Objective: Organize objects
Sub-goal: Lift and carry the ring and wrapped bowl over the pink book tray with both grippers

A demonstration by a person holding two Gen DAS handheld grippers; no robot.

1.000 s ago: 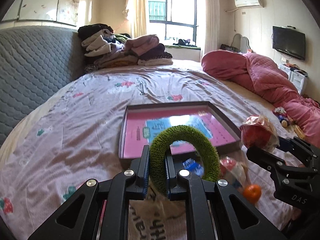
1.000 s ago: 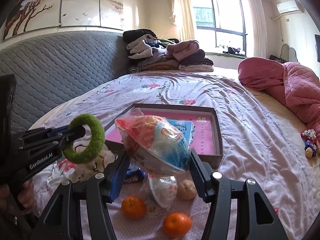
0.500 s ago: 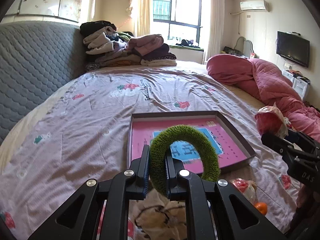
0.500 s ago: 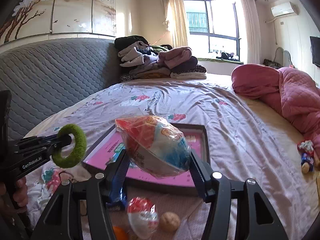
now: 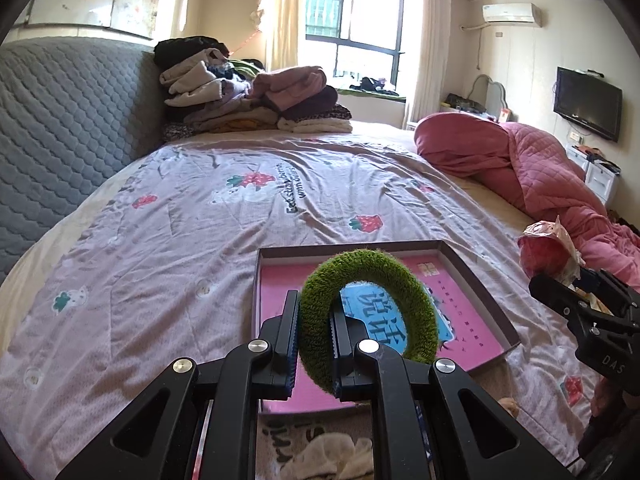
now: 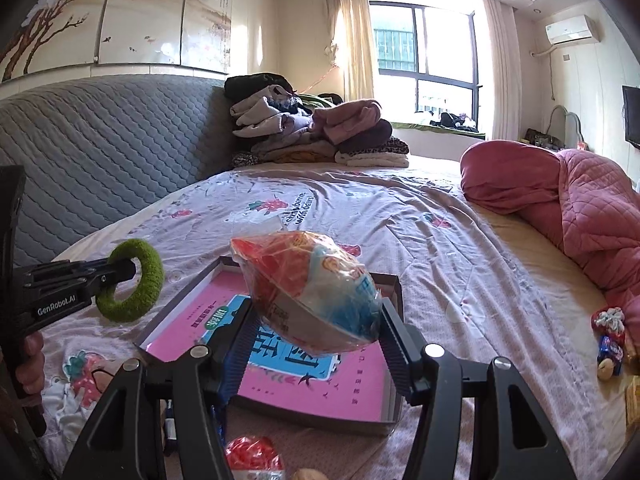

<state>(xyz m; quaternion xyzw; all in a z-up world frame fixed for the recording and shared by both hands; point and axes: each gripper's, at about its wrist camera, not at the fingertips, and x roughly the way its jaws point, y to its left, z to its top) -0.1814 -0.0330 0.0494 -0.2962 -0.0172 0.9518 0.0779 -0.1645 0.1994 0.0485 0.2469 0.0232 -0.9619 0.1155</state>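
My left gripper (image 5: 314, 344) is shut on a fuzzy green ring (image 5: 416, 292) and holds it over the near left part of a shallow box with a pink printed bottom (image 5: 472, 308). The ring (image 6: 150, 280) and left gripper (image 6: 120, 276) also show at the left of the right wrist view. My right gripper (image 6: 316, 328) is shut on a plastic-wrapped snack bowl (image 6: 312, 288), red, white and blue, held above the box (image 6: 320, 392). The right gripper (image 5: 560, 284) with the bowl (image 5: 544, 248) shows at the right of the left wrist view.
The box lies on a lilac strawberry-print bed sheet (image 5: 160, 248). A pile of folded clothes (image 5: 248, 96) sits at the headboard and a pink quilt (image 6: 560, 192) at the right. Another wrapped snack (image 6: 252, 456) lies near the box's front, small toys (image 6: 610, 340) at the right.
Both grippers have risen and moved forward over the box with their loads. The oranges and small items near the bed's front have dropped out of view.
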